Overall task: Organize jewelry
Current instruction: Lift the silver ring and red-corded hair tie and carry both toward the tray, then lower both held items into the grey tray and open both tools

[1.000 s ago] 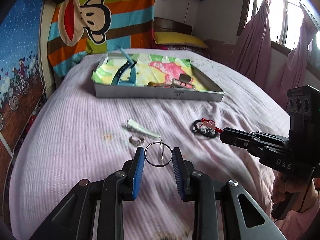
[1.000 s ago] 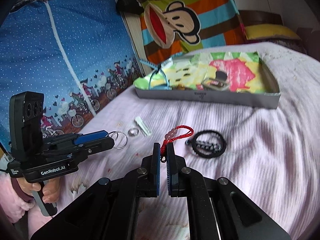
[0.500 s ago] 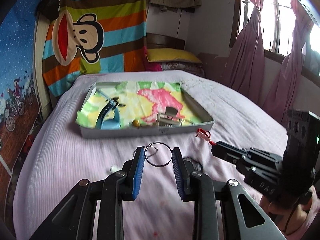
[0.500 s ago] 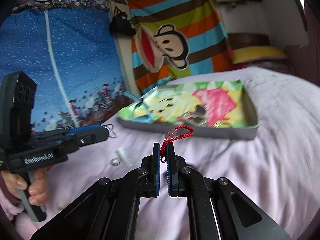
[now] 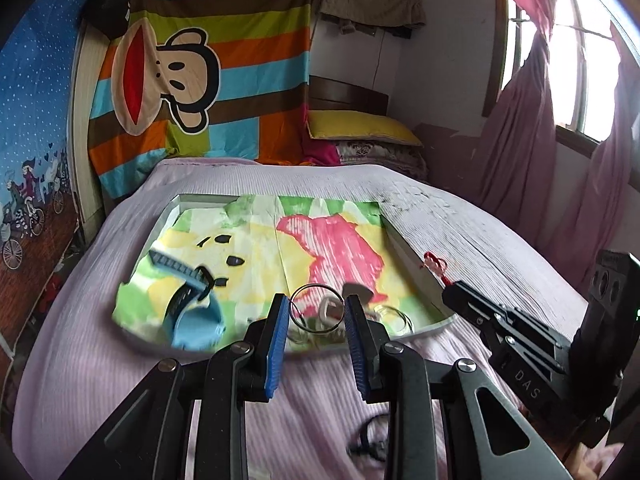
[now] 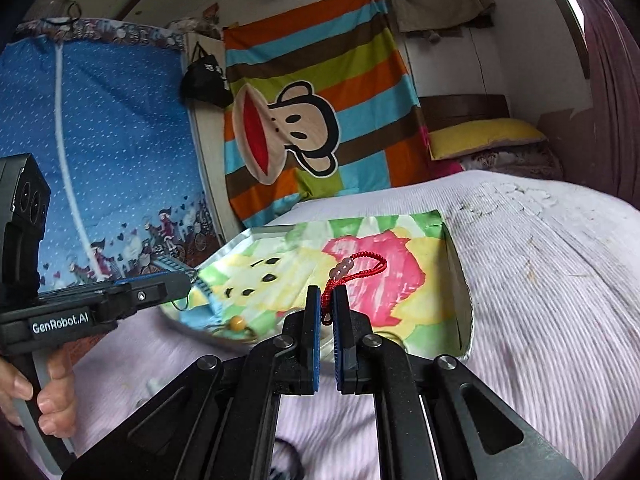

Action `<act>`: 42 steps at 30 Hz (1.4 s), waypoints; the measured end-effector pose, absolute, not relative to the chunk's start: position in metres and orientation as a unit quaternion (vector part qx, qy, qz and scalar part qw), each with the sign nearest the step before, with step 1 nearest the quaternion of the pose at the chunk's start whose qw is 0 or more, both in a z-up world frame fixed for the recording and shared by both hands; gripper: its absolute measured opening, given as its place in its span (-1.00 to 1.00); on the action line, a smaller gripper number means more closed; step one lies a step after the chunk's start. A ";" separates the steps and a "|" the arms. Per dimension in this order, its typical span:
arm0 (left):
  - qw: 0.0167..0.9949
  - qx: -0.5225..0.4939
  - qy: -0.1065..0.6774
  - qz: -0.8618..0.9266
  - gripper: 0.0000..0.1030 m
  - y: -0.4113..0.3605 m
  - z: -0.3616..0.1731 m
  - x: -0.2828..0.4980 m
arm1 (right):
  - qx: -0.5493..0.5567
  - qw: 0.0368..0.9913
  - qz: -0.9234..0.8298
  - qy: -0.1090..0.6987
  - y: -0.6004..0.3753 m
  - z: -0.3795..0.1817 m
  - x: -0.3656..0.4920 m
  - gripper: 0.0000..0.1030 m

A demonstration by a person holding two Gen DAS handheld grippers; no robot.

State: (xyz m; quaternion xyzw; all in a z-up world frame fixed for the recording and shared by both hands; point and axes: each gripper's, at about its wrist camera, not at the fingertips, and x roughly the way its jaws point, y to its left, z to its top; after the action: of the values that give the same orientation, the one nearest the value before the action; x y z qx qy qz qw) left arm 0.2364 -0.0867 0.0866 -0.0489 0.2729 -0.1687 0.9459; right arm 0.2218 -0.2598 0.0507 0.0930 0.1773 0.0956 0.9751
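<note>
My left gripper point(image 5: 317, 314) holds one thin wire ring point(image 5: 316, 309), round and bright, braced between its two blue ribbed pads; the jaws stand about a ring's width apart, touching it on both sides. The ring hangs over the near edge of the tray point(image 5: 404, 246).

My right gripper point(image 6: 327, 312) is nearly closed on one red braided cord point(image 6: 360, 267), a loop carrying three pale pink beads. The cord rises from between the pads and stands over the tray's pink patch. In the left view this gripper sits just right of the tray's right wall.

The tray is shallow grey metal, rectangular, lined with a glossy painted sheet point(image 5: 256, 248) in yellow, green and pink. Inside I count one blue strap point(image 5: 188, 276) at near left, one amber bead point(image 6: 238, 323) and one more wire ring point(image 5: 394, 318) near the front edge; the other pieces there are blurred.

The bedspread point(image 5: 100, 344) is lilac, ribbed cloth. One dark band point(image 5: 370, 442) lies on it, below the left gripper.
</note>
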 end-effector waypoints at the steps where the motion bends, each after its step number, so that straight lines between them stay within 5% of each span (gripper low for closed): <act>1: 0.945 -0.053 0.276 -0.168 -0.48 -0.088 0.086 0.246 | 0.098 0.974 0.095 0.180 -0.262 0.048 0.227 -0.90; 37: 0.911 -0.060 0.397 -0.096 -0.45 -0.099 0.027 0.316 | 0.100 0.947 0.074 0.297 -0.264 -0.002 0.277 -0.88; 42: 0.913 -0.069 0.390 -0.101 -0.18 -0.095 0.029 0.309 | 0.088 0.949 0.072 0.296 -0.262 0.001 0.273 -0.72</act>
State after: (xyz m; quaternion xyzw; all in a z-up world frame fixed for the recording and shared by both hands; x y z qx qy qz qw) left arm 0.3088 -0.0949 0.0285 -0.0691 0.3900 -0.1014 0.9126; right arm 0.2730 -0.2617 0.0008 0.0880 0.2956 0.0716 0.9486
